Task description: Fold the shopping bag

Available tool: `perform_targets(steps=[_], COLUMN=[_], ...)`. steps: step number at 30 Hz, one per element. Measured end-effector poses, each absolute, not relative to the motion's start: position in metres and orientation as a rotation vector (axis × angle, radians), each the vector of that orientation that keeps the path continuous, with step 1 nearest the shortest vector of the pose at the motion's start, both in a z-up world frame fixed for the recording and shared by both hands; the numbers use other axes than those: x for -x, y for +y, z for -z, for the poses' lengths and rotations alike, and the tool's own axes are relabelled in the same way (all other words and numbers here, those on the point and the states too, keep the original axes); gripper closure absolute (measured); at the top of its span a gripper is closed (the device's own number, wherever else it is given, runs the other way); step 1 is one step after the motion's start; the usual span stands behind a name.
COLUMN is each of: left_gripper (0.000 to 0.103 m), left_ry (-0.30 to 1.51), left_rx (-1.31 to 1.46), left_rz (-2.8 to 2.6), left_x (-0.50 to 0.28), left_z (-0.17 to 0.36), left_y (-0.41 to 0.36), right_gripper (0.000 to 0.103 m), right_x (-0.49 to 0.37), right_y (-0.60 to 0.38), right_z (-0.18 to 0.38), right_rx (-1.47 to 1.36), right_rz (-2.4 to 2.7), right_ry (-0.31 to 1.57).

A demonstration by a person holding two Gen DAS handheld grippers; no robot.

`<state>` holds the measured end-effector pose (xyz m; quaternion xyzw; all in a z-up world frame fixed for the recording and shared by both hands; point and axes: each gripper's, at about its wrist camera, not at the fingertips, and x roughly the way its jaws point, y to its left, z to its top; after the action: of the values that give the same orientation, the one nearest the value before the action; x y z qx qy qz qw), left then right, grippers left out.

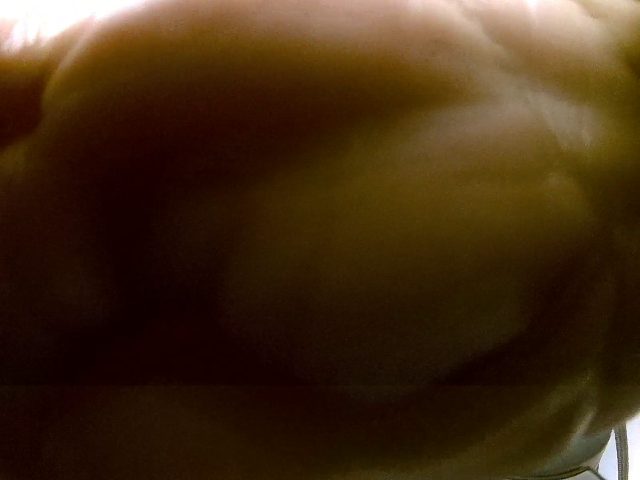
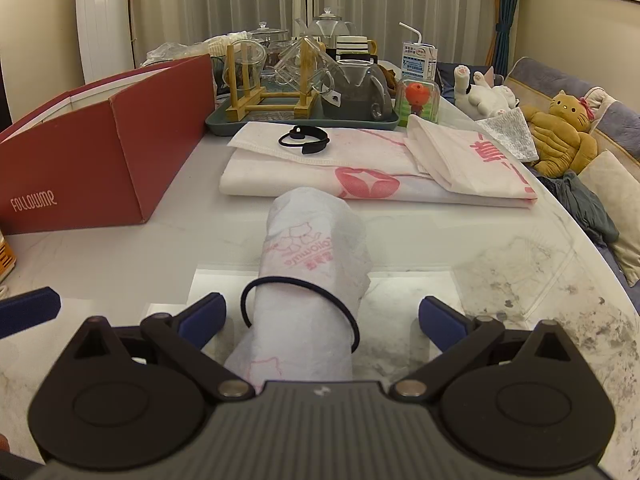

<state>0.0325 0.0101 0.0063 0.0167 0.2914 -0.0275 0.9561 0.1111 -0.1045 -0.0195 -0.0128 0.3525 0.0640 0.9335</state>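
From my left wrist camera I see only a blurred, pale-to-olive surface pressed right up against the lens; I cannot tell what it is, and I cannot tell how my left gripper stands.

From my right wrist camera, my right gripper (image 2: 320,318) is spread wide, its blue-padded fingers (image 2: 202,318) on either side of the rolled white shopping bag with pink print (image 2: 312,280) and apart from it. The roll lies on the white marbled tabletop (image 2: 520,292), pointing away from me, with a thin black elastic band (image 2: 300,304) looped loosely around its near end. At the far left edge a blue finger (image 2: 28,310), probably my left gripper's, pokes in. Beyond the roll lies a flat folded white bag with pink print (image 2: 360,184), carrying a second black hair band (image 2: 304,140). To the left stands an open red cardboard box (image 2: 100,152). Behind are a dark green tray (image 2: 304,124) of glassware and a small drink carton with a straw (image 2: 418,62).
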Motion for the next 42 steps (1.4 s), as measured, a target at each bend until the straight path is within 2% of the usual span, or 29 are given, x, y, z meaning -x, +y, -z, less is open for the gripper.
perform_targets(steps=[6, 42], left_gripper=[0.000, 0.000], left_ry=[0.673, 0.692], left_rx=[0.015, -0.020], left_rz=[0.156, 0.017], left_x=[-0.038, -0.041], left_z=[-0.001, -0.001], left_y=[0.013, 0.013], right_gripper=[0.000, 0.000], right_x=[-0.112, -0.111], right_y=[-0.105, -0.106], right_z=[0.019, 0.019], right_rx=[0.027, 0.028], right_rz=[-0.132, -0.134], right_ry=[0.721, 0.720])
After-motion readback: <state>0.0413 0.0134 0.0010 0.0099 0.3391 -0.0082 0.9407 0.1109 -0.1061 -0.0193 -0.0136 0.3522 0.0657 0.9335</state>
